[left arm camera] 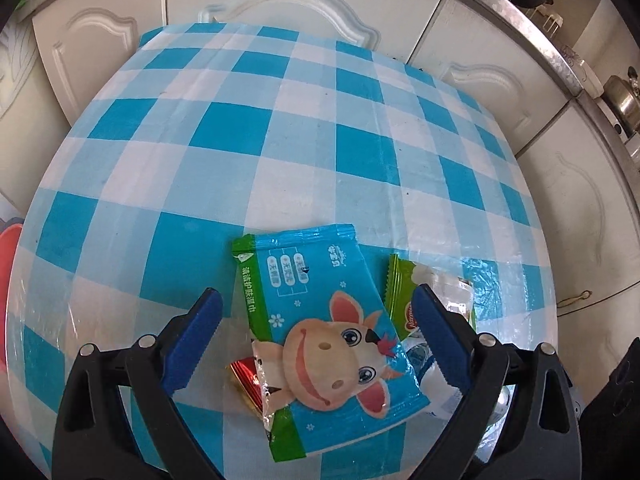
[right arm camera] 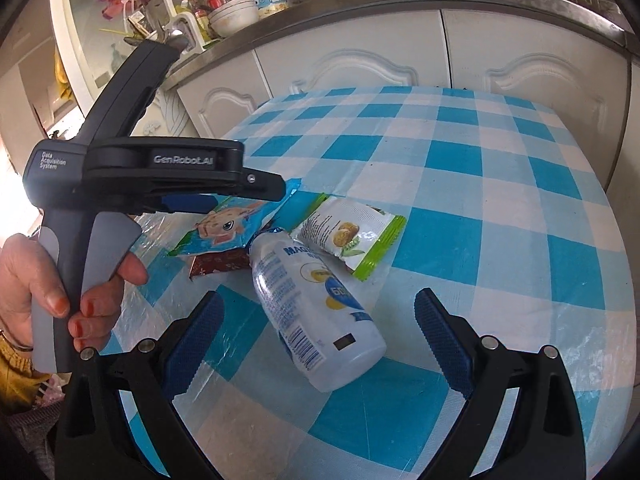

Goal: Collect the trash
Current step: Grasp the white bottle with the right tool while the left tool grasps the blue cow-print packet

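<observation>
A blue wet-wipe packet with a cartoon cow [left arm camera: 320, 336] lies on the checked tablecloth [left arm camera: 280, 140], between the open fingers of my left gripper [left arm camera: 316, 304], which hovers just above it. A red wrapper [left arm camera: 246, 380] peeks from under it. A green snack packet [left arm camera: 404, 300] lies to its right. In the right wrist view my right gripper [right arm camera: 318, 308] is open around a white plastic bottle [right arm camera: 316, 308] lying on its side. The cow packet [right arm camera: 232, 228], red wrapper [right arm camera: 220, 264] and green packet [right arm camera: 352, 240] lie beyond the bottle. The left gripper [right arm camera: 264, 190] shows there, held by a hand.
White kitchen cabinets [right arm camera: 360, 64] stand behind the table under a metal counter with bowls and jars [right arm camera: 232, 12]. A red object [left arm camera: 8, 252] sits past the table's left edge. The tablecloth [right arm camera: 500, 200] stretches far and right.
</observation>
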Tool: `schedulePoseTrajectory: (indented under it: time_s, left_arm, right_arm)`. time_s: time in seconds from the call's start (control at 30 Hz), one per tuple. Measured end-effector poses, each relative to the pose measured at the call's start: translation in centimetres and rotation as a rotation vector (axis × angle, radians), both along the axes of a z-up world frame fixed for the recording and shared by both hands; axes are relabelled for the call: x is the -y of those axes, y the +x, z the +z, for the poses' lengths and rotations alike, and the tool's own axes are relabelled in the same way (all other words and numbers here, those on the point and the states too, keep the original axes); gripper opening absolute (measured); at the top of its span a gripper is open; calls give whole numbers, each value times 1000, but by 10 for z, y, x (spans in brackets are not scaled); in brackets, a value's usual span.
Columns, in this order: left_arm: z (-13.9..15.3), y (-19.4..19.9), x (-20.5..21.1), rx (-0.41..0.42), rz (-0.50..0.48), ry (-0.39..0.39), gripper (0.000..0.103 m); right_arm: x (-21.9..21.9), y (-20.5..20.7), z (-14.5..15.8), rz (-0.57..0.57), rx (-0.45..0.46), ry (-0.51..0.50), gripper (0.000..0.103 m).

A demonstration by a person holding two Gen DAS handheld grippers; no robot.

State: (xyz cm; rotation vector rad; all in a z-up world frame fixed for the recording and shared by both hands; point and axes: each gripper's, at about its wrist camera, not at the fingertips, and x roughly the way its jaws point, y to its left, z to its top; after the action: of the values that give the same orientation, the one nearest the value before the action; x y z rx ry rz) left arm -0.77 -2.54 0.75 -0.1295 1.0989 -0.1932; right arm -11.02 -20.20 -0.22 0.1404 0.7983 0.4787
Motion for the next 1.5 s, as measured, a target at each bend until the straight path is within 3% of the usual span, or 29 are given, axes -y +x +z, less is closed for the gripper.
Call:
schedulePoseTrajectory:
  time_s: [0.3,0.43,0.5,0.57,0.63,0.83,1.2,1.5]
  left_arm:
    - [-7,0,7,17,-4,90,94]
    - [-4,-2,6,26,-10,100,87]
    - [-3,-3,5,34,-9,108,80]
    - [-1,-4,2,40,-4,111,67]
    - [-1,-4,-3,43,-4,95,65]
    - [1,-9,-17,48,1,41,58]
    - [19,-46,-59,114,1,9,58]
    - [10,-69,-101,128,9,-7,58]
  right_arm:
    - [0,3,-2,10,-18,3,94]
    - [-3,3,-3,25,-32,-4,73]
    - [-3,4,-3,20,-35,-2,71]
    - [-2,4,-3,18,-34,4,69]
    - [-2,4,-4,16,-37,2,66]
    - [-1,6,-6,2,-51,1,66]
    - [-3,7,-6,9,-56,-18,67]
    - [-10,5,-6,15,-47,-60,72]
